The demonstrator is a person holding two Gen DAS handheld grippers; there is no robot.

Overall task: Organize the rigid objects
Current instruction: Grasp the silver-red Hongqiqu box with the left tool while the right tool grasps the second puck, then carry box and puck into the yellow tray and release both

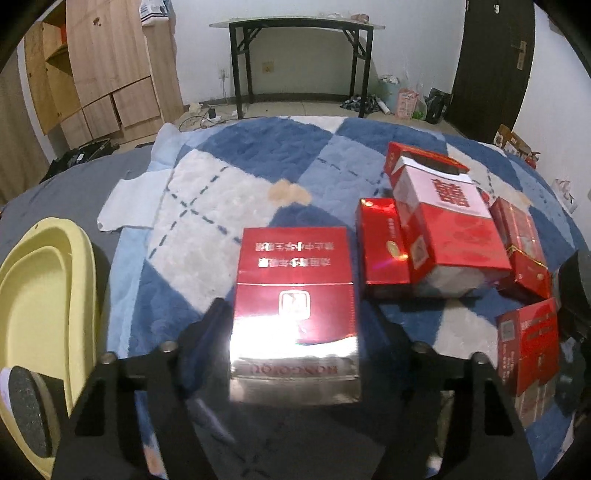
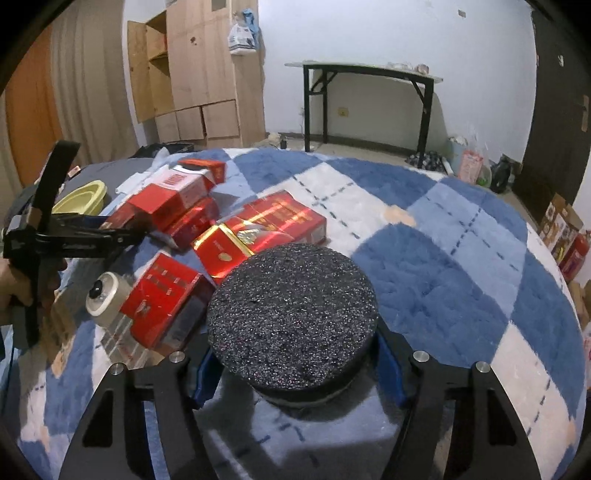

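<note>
over on the left a yellow basin (image 1: 44,295) sits at the blanket's (image 1: 258,155) edge. the left gripper (image 1: 295,332) is clamped on a red and silver box (image 1: 295,306), beside the pile of red boxes (image 1: 447,229). the right gripper (image 2: 295,350) squeezes a round black-topped tin (image 2: 291,317) on the blanket.

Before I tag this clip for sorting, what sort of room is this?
Probably a bedroom or spare room in a home, not a lab. The work surface is a plush checked blanket, a wooden wardrobe stands open by the wall, and bags and clutter lie on the floor near a folding table.
</note>
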